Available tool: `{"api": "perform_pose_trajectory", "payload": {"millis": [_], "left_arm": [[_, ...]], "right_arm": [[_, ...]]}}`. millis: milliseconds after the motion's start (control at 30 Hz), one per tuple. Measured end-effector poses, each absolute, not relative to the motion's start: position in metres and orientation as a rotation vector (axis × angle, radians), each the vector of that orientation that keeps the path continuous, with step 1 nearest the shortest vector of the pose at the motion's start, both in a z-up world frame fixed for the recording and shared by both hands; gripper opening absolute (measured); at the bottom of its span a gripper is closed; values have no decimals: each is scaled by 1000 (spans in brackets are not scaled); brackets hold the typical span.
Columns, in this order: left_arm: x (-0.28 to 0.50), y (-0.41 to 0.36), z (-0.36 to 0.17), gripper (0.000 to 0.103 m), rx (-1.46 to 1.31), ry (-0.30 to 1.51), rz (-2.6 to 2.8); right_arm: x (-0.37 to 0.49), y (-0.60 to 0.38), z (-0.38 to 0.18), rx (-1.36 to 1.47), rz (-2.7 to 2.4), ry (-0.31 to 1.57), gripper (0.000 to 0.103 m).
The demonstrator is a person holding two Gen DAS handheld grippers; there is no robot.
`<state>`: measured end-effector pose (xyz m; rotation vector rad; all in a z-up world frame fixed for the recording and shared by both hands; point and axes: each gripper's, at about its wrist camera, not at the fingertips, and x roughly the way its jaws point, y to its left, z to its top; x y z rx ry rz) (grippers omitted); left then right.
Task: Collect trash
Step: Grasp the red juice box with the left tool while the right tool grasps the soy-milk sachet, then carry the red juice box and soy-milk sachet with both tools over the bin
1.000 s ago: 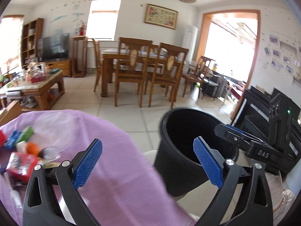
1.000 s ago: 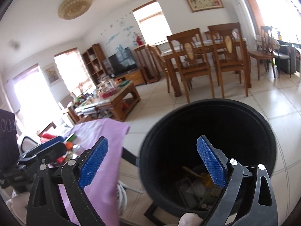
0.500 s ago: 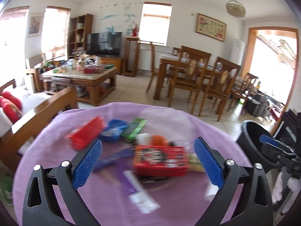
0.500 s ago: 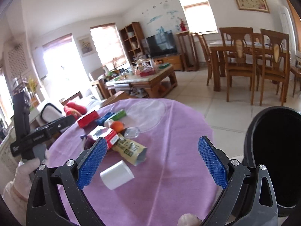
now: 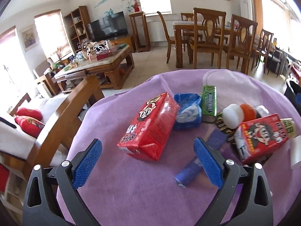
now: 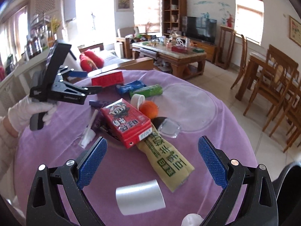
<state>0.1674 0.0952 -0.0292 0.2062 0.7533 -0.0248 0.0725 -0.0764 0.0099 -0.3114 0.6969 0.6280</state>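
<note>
Trash lies on a round table with a purple cloth [image 5: 131,188]. My left gripper [image 5: 148,162] is open and empty, just short of a large red carton [image 5: 150,126]; a blue tube [image 5: 190,171] lies by its right finger. A blue wrapper [image 5: 188,111], green gum pack [image 5: 208,101], white cap [image 5: 232,115], orange ball [image 5: 248,111] and a second red carton [image 5: 263,137] lie beyond. My right gripper [image 6: 152,160] is open and empty above a yellow-green packet [image 6: 167,162] and white paper cup [image 6: 140,195], near the second red carton [image 6: 126,120].
The black trash bin shows at the right edge in the left wrist view [image 5: 292,94] and at the lower right in the right wrist view [image 6: 289,194]. A wooden bench [image 5: 62,116] stands left of the table. A clear plastic lid [image 6: 188,105] lies on the cloth.
Both grippers have swung left, away from the black bin, and now face the table's trash. The left gripper has come close to the large red carton.
</note>
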Motion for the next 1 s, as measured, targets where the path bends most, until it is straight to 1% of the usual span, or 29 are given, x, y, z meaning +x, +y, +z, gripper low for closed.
{"api": "perform_pose_trajectory", "payload": {"millis": [67, 167, 200, 233, 300, 333, 367, 400, 433, 467, 500, 533, 600, 700, 733, 1000], "left_arm": [[172, 95, -33, 96, 225, 769, -20], [178, 96, -39, 95, 247, 786, -23], [181, 97, -41, 90, 252, 803, -32], [183, 95, -44, 80, 251, 820, -42], [185, 94, -46, 73, 253, 846, -64], [185, 93, -46, 72, 254, 847, -68], [185, 94, -46, 70, 251, 845, -73], [187, 95, -47, 65, 245, 850, -78], [186, 99, -47, 59, 226, 854, -89], [186, 102, -47, 54, 199, 862, -99], [187, 102, -48, 46, 182, 865, -106], [187, 103, -48, 39, 158, 871, -119], [187, 104, -48, 33, 136, 874, -135], [186, 105, -47, 32, 127, 874, -132], [185, 106, -46, 32, 118, 873, -134], [172, 113, -41, 31, 48, 851, -148]], "right_arm": [[83, -66, 4, -354, 587, 729, 95], [98, -66, -6, -342, 590, 801, 95], [102, -67, -10, -344, 590, 829, 95], [105, -69, -14, -352, 590, 855, 95], [110, -72, -21, -370, 595, 894, 95], [112, -72, -24, -375, 603, 913, 94], [114, -73, -27, -383, 614, 937, 82], [117, -73, -31, -392, 621, 963, 67], [119, -73, -35, -398, 631, 986, 63], [119, -72, -37, -396, 644, 986, 57], [119, -72, -37, -388, 657, 991, 52], [119, -72, -37, -387, 660, 992, 52], [118, -72, -36, -388, 668, 989, 47], [113, -75, -34, -376, 678, 979, 40], [112, -75, -32, -373, 681, 972, 40], [86, -92, -5, -354, 697, 915, 39]]}}
